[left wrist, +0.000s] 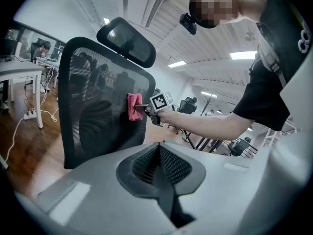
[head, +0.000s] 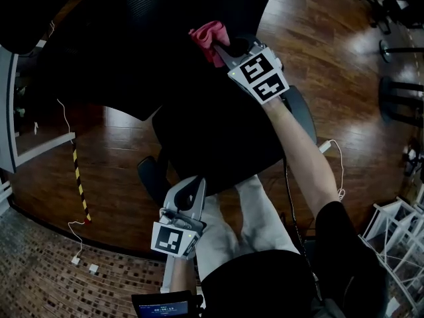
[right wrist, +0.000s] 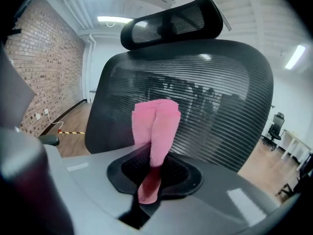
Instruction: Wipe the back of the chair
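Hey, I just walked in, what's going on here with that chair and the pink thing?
A person is wiping an office chair with two handheld grippers. The right gripper is clamped on a pink cloth and holds it against the mesh chair back, about mid-height, below the headrest. The left gripper is shut with nothing in it and is held low, off to the side, not touching the chair.

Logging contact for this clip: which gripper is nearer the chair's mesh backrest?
Right. The right gripper holds the pink cloth against the backrest. The left gripper, shut and empty, hangs low by the person's legs, well clear of it.
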A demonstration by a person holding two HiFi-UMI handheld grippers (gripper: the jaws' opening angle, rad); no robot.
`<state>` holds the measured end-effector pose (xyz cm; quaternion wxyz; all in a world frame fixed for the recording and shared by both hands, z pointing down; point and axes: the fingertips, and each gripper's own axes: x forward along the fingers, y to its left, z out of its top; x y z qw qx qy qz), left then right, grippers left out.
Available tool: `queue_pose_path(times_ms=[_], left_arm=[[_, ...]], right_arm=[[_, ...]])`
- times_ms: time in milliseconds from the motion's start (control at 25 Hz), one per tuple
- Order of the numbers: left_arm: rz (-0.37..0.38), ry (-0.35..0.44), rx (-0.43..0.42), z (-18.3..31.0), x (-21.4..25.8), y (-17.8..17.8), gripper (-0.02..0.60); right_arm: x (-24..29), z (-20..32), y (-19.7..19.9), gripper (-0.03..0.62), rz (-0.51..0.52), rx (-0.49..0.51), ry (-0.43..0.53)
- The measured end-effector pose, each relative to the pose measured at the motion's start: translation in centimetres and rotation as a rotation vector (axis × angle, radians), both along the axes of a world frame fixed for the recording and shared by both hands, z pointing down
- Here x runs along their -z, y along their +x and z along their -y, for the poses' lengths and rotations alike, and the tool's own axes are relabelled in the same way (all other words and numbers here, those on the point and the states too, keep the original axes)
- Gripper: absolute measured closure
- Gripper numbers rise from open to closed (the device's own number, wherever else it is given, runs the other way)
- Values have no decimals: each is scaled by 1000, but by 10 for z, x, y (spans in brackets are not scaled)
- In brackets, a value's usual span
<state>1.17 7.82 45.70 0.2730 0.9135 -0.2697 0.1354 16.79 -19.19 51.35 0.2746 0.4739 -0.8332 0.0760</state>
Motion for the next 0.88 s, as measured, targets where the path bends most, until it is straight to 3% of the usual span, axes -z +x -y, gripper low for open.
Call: queue_pose_path(times_ms=[400,600,760,880], left_arm=[[-24,46,-111,13,6,69,588],[-27,35,-138,10,2,87,588],[-10,20,-150,6,-6,92,588],[53,46,-157,2,-18,84,588]], right_arm=[[-6,-3,68,549,-17,-75,-3],[-11,-7,100,549,-34,-134,-7],[-16,-13,137,549,-52,-257,-24],[-18,-23,165,549,-48,-377,-30]])
